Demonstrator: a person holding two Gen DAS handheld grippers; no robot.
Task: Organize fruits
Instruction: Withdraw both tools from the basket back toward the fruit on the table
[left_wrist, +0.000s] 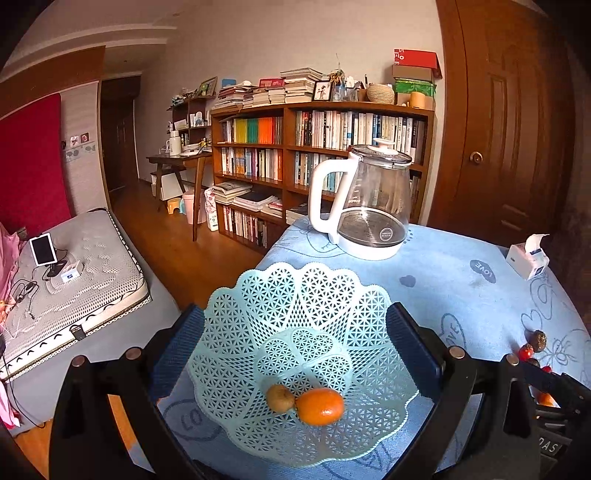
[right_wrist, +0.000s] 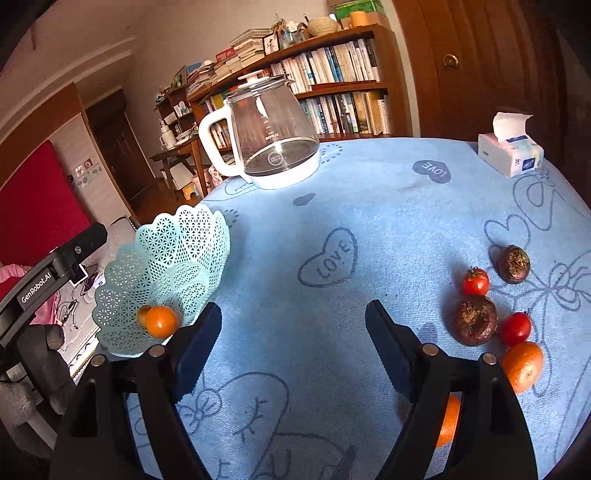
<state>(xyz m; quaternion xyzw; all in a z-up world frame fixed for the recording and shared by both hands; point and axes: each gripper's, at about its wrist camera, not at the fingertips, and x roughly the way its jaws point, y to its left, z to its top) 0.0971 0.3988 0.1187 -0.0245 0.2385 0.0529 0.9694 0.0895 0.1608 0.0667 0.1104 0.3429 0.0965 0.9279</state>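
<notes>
The left claw (left_wrist: 295, 332) is spread wide, its two blue-padded fingers (left_wrist: 413, 339) reaching either side of the pale green lattice fruit basket (left_wrist: 295, 295) without clearly pressing it; whether the pads touch the rim cannot be told. The basket sits at the left edge of the worktop (left_wrist: 461, 288), which is covered with a light blue cloth printed with hearts. Inside the basket lie a mandarin (left_wrist: 320, 406) and, touching its left side, a small brownish fruit (left_wrist: 280, 397).

The right claw (right_wrist: 293, 325) is also released, hovering over bare cloth with nothing between its fingers. To its right, loose on the worktop, are two dark, rough-skinned round fruits (right_wrist: 475, 322), two cherry tomatoes (right_wrist: 476, 281), and a mandarin (right_wrist: 522, 365) near the front edge; another orange fruit (right_wrist: 448, 421) is partly hidden behind the right finger.

At the back of the worktop stand a glass kettle with a white handle (right_wrist: 266, 133) and, well apart on the right, a tissue pack (right_wrist: 511, 149). A bookshelf (left_wrist: 317, 147) lines the wall behind.
</notes>
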